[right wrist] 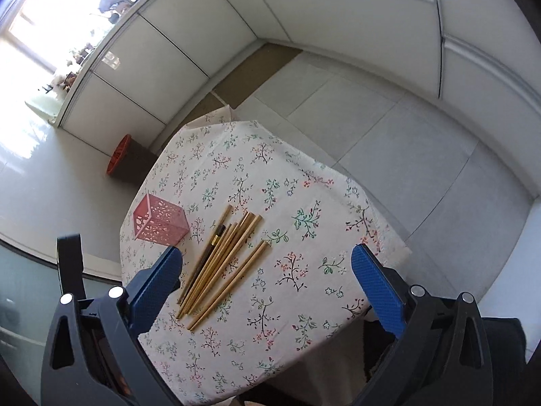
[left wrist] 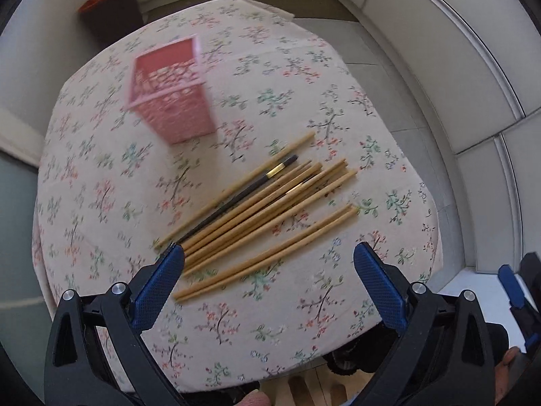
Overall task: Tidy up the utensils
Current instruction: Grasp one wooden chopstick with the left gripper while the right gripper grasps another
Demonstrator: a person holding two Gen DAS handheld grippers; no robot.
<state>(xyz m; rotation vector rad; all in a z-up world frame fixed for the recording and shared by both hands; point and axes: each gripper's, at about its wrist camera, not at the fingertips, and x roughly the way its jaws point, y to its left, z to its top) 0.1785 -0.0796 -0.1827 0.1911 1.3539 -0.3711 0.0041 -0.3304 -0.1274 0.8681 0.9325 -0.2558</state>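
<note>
1. Two grippers hung above the tabletop (right wrist: 304, 270) with nothing held: the left gripper (left wrist: 268, 253) had its fingers (left wrist: 162, 284) spread wide, and the right gripper (right wrist: 267, 257) had its fingers (right wrist: 375, 287) spread wide as well.
2. Chopsticks (left wrist: 267, 199) lay loose on the flowered cloth in a rough fan, near the front of the tabletop, with a pink basket (left wrist: 169, 98) standing just beyond them on the left. None had gone into the basket yet, so the job looked barely begun.
3. Most of the pile overlapped or touched. A grab at one stick would likely have caught two or three, or flicked a neighbour sideways.
4. A dark chopstick (left wrist: 236, 199) with a gold band lay among the pale ones. Closing on it from above risked pinning the pale sticks beside it instead.
5. One pair (left wrist: 270, 253) lay slightly apart, nearest the left gripper. These thin, round sticks sat flat on soft cloth, so the fingers could have bunched the cloth and missed the wood.
6. Gripping a stick near one end would probably have let it swing down and slip out on the way to the basket.
7. Light plastic like that basket could have tipped or slid if a long stick struck its rim.
8. The left wrist view was blurred, so exact gaps between sticks could not be told.
</note>
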